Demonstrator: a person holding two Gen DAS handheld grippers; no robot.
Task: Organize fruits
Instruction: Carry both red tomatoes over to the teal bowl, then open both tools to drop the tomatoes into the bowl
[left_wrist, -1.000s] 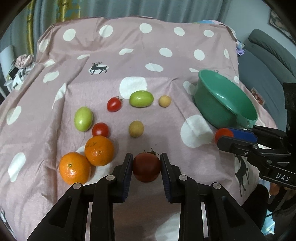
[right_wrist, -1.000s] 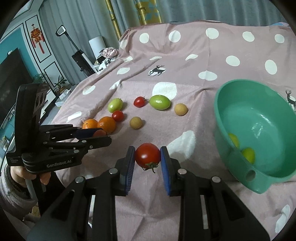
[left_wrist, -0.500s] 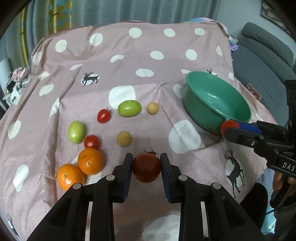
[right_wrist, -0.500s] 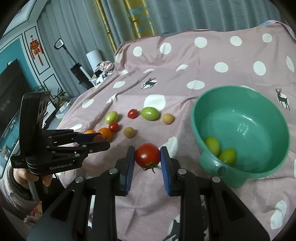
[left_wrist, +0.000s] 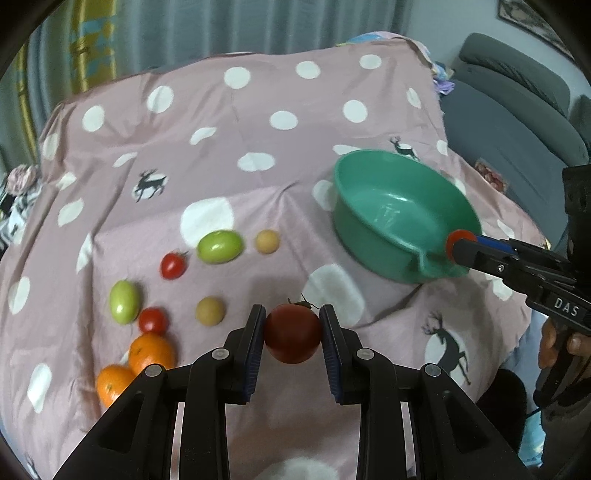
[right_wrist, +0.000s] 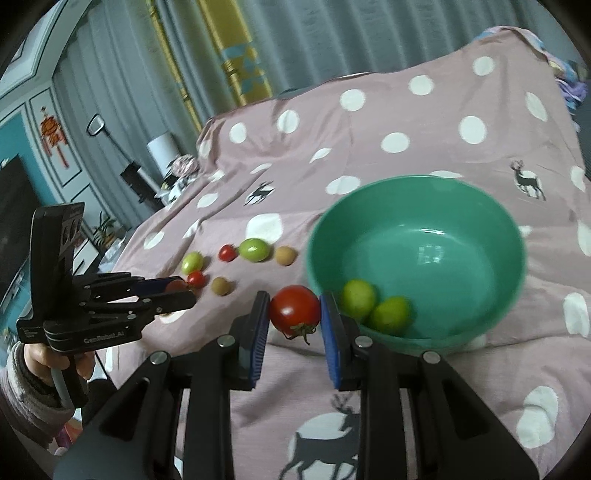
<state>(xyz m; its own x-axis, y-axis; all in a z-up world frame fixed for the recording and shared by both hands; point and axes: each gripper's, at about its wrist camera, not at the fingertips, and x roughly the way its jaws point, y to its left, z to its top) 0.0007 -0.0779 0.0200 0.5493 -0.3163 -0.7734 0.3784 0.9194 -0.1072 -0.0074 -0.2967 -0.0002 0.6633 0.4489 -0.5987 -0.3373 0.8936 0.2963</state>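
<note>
Fruits are spread over a pink polka-dot cloth (left_wrist: 258, 122) with deer printed on it, and two more of them are up off the cloth in the person's two tools. Left tool (left_wrist: 292, 326) is clamped on a dark red tomato (left_wrist: 292, 334), its blue pads pressing the fruit on both sides, the stalk end turned away from the handle. Right tool (right_wrist: 294, 314) grips a brighter red tomato (right_wrist: 294, 310) the same way, with the green stalk hanging below the fruit. From the right wrist view that tomato sits just beside the near rim of the green bowl (right_wrist: 417, 192), to the rim's left, and the right-hand pad crosses in front of the bowl's wall. Inside the bowl two green fruits (right_wrist: 373, 308) lie touching each other against the near side. From the left wrist view the right tool's tip shows at the bowl's small handle, a bit of red between its pads, and fingers (left_wrist: 554, 343) wrap its grip below. Well left of the bowl the loose fruit lies in a cluster: a large green tomato (left_wrist: 220, 246) with a small tan fruit (left_wrist: 267, 241) to its right and a cherry tomato (left_wrist: 173, 265) to its left, then a second green one (left_wrist: 125, 301), another cherry tomato (left_wrist: 153, 320) and a second tan fruit (left_wrist: 209, 311). Two oranges (left_wrist: 150, 352) touch each other at the near left, just beside the left tool's arm.
</note>
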